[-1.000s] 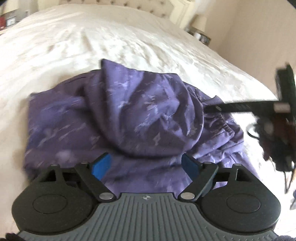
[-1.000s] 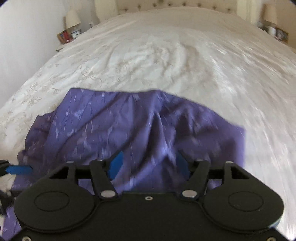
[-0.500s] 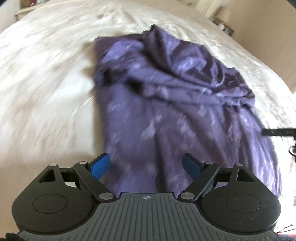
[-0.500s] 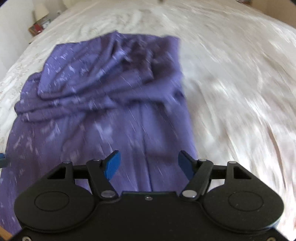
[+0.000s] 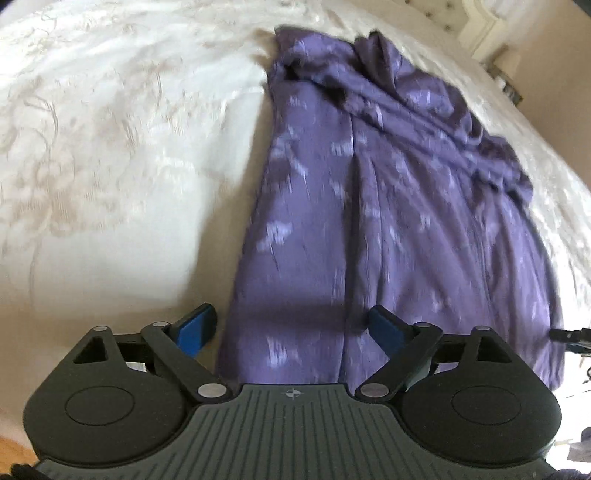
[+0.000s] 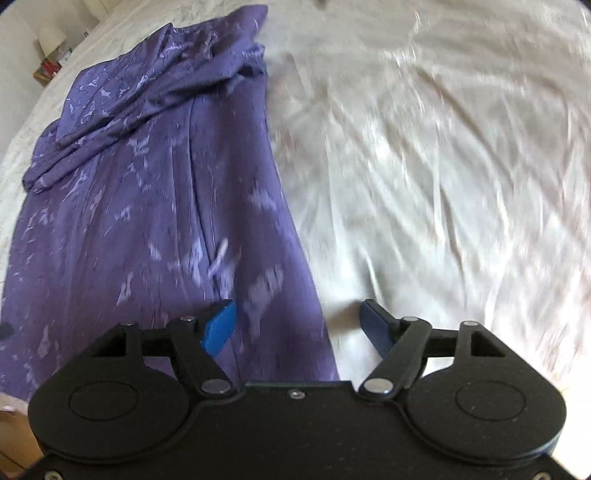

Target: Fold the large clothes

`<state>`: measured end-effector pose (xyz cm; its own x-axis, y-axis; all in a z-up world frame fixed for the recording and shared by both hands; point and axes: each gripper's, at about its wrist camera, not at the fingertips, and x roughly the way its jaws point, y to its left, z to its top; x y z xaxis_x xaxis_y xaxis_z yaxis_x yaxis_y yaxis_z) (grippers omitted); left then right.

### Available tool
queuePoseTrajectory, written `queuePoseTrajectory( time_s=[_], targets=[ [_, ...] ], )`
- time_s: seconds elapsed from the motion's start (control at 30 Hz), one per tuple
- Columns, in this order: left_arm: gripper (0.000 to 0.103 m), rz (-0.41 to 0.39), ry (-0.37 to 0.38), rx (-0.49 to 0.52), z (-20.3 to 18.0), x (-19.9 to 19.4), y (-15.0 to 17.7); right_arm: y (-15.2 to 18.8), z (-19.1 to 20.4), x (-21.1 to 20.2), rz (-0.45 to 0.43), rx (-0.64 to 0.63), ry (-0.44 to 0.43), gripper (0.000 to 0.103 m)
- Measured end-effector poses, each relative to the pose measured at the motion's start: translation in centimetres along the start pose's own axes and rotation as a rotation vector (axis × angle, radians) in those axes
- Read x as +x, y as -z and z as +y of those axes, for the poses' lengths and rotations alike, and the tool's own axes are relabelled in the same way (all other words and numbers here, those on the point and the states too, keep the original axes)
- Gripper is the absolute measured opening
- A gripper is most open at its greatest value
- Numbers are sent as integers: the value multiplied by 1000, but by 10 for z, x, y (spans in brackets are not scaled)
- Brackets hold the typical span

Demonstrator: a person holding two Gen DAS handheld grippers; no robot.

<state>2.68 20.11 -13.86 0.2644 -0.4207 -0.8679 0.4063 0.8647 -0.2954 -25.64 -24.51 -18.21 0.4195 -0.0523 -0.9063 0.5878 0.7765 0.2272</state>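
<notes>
A large purple patterned garment lies lengthwise on a white bed, smooth near me and bunched in folds at its far end. It also shows in the right wrist view. My left gripper is open and empty over the garment's near left edge. My right gripper is open and empty over the garment's near right edge, one blue pad above cloth, the other above the sheet.
The white embroidered bedspread surrounds the garment, with wide bare sheet to the right in the right wrist view. A headboard and a bedside lamp stand at the far end. Wooden floor shows at the bed's near corner.
Both grippers have pulled back toward the near end of the bed. The garment, heaped a second ago, now lies stretched out lengthwise. Both grippers stay open.
</notes>
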Motion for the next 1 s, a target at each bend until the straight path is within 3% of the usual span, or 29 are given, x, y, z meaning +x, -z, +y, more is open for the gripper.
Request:
queuePoseTrajectory(
  time_s=[0.13,0.47,0.57,0.67,0.73,0.77,0.9,1.0],
  targets=[
    [94,26,-4,57,-9,0,14,11,-6,1,15,16,-55,77],
    [94,64,23,-12,-1,-2,39,28,7,2,68,-89,-133,78],
    [91,74,36,-64,2,-2,38,27,1,1,68,-57,-150,72],
    [75,74,46,-141,7,-4,37,25,-5,1,83,-18,-172,57],
    [61,84,80,-188,11,-5,38,24,-6,0,94,-13,-199,36],
    [48,89,111,-213,13,-5,38,24,-5,-1,96,-13,-212,23],
    [13,74,195,-269,14,-9,42,23,-2,-7,86,10,-234,16],
    [8,43,220,-310,13,-17,44,22,-9,-12,74,67,-264,14]
  ],
)
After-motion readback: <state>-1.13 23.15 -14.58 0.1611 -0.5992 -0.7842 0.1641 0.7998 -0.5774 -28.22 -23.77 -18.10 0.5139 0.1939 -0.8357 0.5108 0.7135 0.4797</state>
